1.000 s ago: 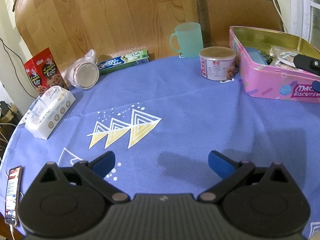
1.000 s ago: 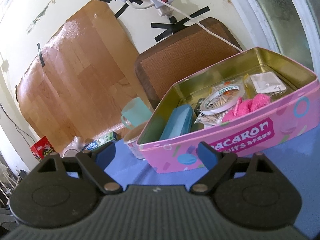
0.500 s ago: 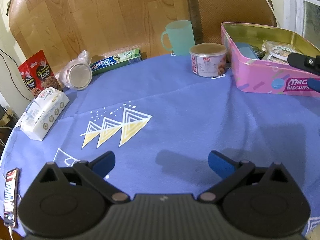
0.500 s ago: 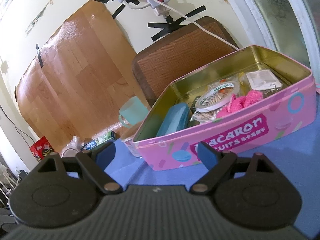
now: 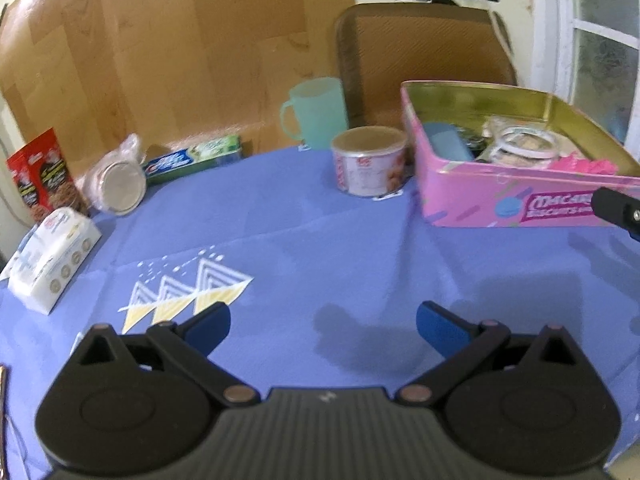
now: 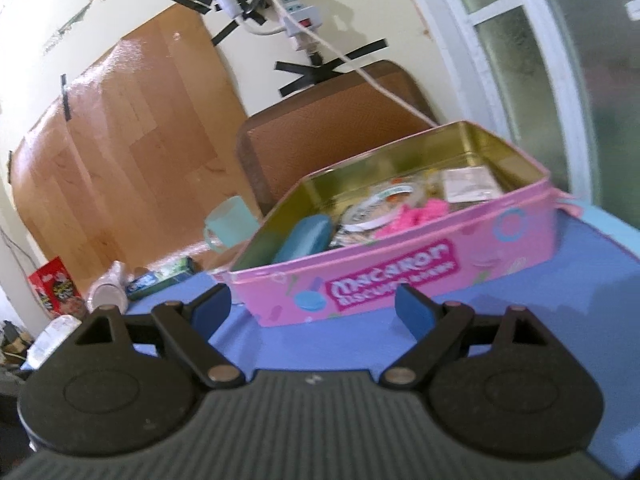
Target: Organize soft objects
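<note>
A pink biscuit tin [image 5: 500,204] [image 6: 400,276] stands open at the right of the blue tablecloth [image 5: 320,248]. Inside it lie a blue case [image 6: 308,234], a round clear tub [image 5: 524,148] and a pink soft thing [image 6: 416,216]. A white tissue pack [image 5: 52,252] lies at the far left. My left gripper [image 5: 322,326] hovers open over bare cloth, nothing between its fingers. My right gripper [image 6: 312,308] is open just in front of the tin's long side, holding nothing; one of its fingers [image 5: 616,208] shows at the right edge of the left wrist view.
Along the back stand a green mug [image 5: 316,114], a lidded snack tub [image 5: 370,160], a toothpaste box [image 5: 194,158], a bagged round lid [image 5: 118,186] and a red cookie box [image 5: 42,176]. A brown chair back [image 5: 420,60] and wooden board [image 5: 160,48] rise behind the table.
The right gripper has drawn back from the tin and swung a little, so the tin looks smaller and further right. The left view has tilted up slightly. Both grippers stayed open.
</note>
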The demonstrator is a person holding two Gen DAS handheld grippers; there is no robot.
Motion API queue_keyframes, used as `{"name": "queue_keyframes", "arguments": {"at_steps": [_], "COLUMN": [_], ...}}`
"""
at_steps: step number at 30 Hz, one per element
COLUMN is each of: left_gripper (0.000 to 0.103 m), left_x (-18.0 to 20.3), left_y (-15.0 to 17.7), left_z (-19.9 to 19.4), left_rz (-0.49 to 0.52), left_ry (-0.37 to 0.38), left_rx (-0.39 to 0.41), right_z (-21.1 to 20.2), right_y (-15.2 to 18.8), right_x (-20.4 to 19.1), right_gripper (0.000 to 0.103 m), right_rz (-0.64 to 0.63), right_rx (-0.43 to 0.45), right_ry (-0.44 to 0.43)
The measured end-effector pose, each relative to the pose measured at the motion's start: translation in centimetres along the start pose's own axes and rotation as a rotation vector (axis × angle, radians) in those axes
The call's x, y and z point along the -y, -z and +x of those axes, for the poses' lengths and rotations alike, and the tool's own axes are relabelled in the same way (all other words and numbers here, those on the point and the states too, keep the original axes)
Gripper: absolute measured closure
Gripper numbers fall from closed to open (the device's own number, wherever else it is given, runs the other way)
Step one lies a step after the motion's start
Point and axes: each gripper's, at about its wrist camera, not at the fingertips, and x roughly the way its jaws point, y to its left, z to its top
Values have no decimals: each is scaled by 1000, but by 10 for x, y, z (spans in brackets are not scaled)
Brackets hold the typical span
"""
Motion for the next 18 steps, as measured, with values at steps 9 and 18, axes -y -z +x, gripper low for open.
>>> {"name": "queue_keyframes", "arguments": {"at_steps": [9,18], "left_gripper": [0,0], "left_x": [8,2], "left_y": [2,6], "left_z": [2,4], "left_rz": [35,25], "left_ry": [66,75], "left_rx": [4,-7], "right_z": [-9,-5], "right_y": [-4,-1], "right_x": [-4,-11], "right_gripper": [12,12], "right_rz": [-14,-40], "right_rx": [24,10], "right_ry": [55,47]}}
